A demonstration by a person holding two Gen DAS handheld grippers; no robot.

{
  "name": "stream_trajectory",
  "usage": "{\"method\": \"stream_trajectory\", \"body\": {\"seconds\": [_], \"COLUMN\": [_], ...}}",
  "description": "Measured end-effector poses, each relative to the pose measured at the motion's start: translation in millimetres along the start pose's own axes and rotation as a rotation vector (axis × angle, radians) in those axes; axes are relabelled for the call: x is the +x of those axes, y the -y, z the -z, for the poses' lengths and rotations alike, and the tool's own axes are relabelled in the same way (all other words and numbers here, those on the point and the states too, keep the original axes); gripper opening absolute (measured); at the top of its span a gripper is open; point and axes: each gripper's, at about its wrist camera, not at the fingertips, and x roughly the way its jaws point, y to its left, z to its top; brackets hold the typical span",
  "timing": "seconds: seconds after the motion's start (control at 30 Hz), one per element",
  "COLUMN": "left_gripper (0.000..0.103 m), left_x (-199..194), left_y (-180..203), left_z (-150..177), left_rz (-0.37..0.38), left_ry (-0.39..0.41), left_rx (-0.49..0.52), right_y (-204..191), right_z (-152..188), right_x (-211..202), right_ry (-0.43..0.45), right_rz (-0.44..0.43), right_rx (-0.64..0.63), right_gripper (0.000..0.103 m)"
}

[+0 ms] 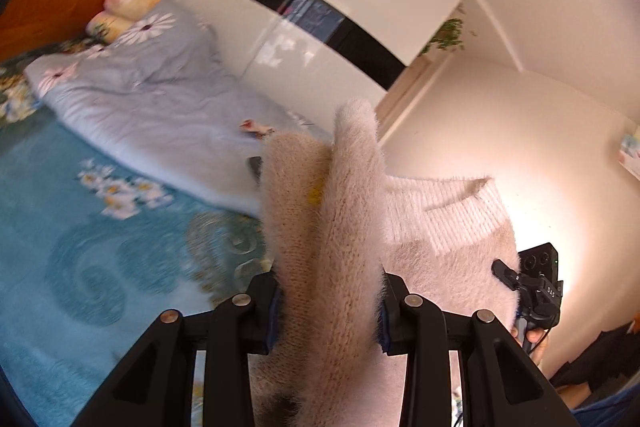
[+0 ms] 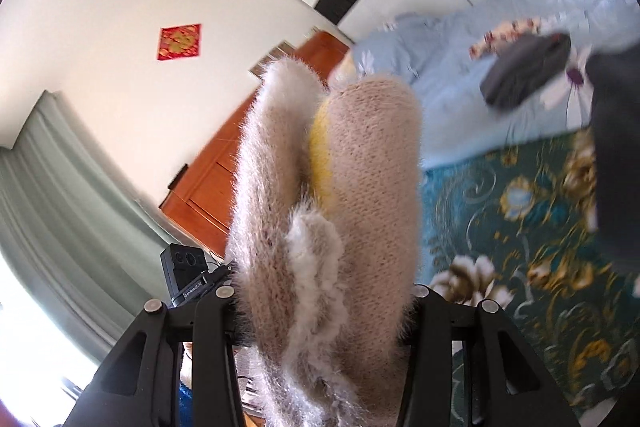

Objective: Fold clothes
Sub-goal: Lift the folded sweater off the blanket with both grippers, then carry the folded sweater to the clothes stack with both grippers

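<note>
Holding the fuzzy sweater [image 1: 328, 227] in the air above the bed [image 1: 80, 267], your left gripper [image 1: 329, 319] and right gripper [image 2: 324, 311] each clamp a bunched fold; keep both level, pull it taut, then lower flat.

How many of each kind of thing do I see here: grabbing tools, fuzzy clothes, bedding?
Grippers: 2, left gripper and right gripper, jaws of both shut on the sweater
Fuzzy beige sweater: 1
Grey-blue floral quilt: 1
Pillows: 2
Teal floral bedspread: 1
Total: 7
</note>
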Motion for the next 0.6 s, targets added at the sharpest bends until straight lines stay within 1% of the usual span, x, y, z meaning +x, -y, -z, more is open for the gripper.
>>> {"method": "stream_trajectory", "body": {"seconds": [0.1, 0.2, 0.3, 0.5, 0.6], "left_gripper": [0.038, 0.038, 0.038, 0.037, 0.037], "left_x": [17.0, 38.9, 69.2, 144.1, 182.7], "left_y": [32.4, 70.8, 108.0, 170.6, 198.8], "left_z": [-11.3, -21.9, -28.3, -30.3, -30.7], "left_rz": [0.021, 0.036, 0.074, 0.156, 0.194], "left_ry": [-0.01, -0.018, -0.028, -0.1, -0.138], "left_rx": [0.037, 0.097, 0.14, 0.193, 0.207], "right_y": [-8.3, -14.5, -14.0, 2.3, 17.6], "right_z": [-15.2, -28.7, -43.5, -66.3, -75.6], "right_x": [-33.9, -66.4, -100.1, -167.9, -208.8], "right_ry": [0.034, 0.069, 0.103, 0.16, 0.201], "right_rz": [-0.006, -0.005, 0.01, 0.086, 0.124], "right_rx": [-0.052, -0.092, -0.118, -0.129, -0.124], "right_gripper": [0.046, 0.046, 0.046, 0.046, 0.046]}}
